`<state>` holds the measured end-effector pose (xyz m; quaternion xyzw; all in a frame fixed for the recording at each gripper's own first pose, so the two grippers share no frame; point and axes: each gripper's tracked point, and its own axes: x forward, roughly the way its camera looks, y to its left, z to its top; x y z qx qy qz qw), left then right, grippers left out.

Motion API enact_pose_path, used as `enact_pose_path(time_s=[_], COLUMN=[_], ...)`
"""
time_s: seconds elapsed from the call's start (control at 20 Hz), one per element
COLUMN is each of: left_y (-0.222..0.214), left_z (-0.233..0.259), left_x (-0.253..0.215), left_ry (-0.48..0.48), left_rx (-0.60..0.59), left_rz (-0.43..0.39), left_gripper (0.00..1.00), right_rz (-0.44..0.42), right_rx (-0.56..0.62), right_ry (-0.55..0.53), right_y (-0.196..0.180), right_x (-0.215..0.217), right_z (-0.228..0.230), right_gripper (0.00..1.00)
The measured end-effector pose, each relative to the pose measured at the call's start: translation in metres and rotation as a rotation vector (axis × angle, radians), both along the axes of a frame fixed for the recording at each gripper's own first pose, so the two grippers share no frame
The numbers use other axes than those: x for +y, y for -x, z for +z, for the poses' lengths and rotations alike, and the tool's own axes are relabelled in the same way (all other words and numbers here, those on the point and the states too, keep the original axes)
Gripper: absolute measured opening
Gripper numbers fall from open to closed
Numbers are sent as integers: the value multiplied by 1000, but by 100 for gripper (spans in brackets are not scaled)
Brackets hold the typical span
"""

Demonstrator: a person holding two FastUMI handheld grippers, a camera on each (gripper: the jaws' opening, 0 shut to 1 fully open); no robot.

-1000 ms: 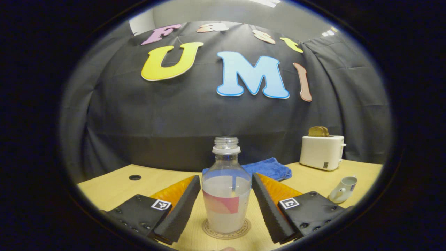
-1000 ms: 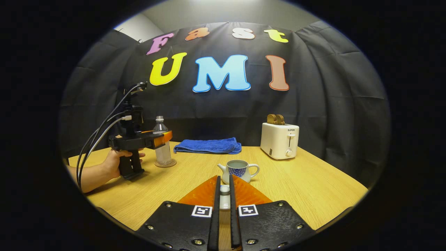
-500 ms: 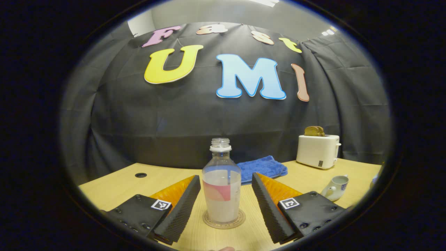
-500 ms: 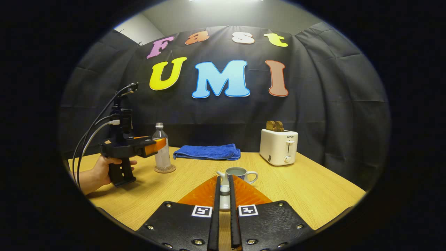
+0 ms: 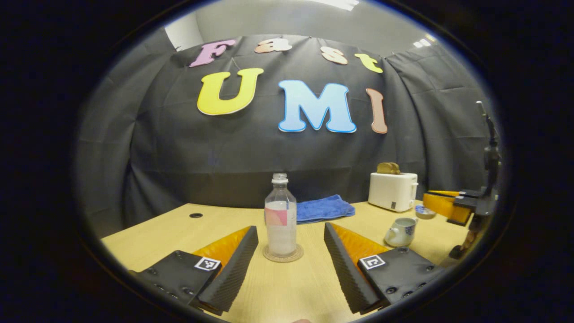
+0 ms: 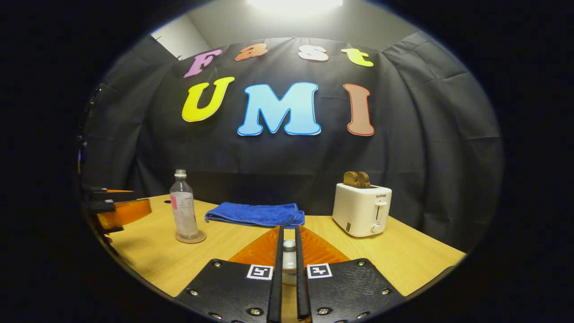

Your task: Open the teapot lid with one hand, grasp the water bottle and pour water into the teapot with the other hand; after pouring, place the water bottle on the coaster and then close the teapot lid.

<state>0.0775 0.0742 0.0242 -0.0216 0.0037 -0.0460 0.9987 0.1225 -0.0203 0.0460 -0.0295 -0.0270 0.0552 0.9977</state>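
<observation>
Left gripper view: half-full water bottle (image 5: 280, 215) on coaster (image 5: 283, 256).

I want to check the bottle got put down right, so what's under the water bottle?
A round coaster lies under the water bottle on the wooden table. Only the coaster's rim shows; its middle is covered by the bottle's base.

The light wooden table (image 5: 278, 287) carried a round cork coaster (image 5: 283, 255), a folded blue towel (image 5: 322, 208), a white toaster (image 5: 393, 191) and a lidless white ceramic teapot (image 5: 401, 231).
</observation>
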Motion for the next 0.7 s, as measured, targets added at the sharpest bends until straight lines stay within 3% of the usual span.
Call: enact_pose_path(time_s=[0.25,0.7], left_y=[29,32], left_z=[-7,-1], left_x=[-2,7], left_ry=[5,12], left_rx=[18,14], left_rz=[16,39], left_gripper=[100,100], right_rz=[-20,-40], right_rx=[57,99], right_ry=[-41,-52], right_y=[-43,-52], right_x=[-3,-8], right_z=[-17,-35], right_gripper=[13,13])
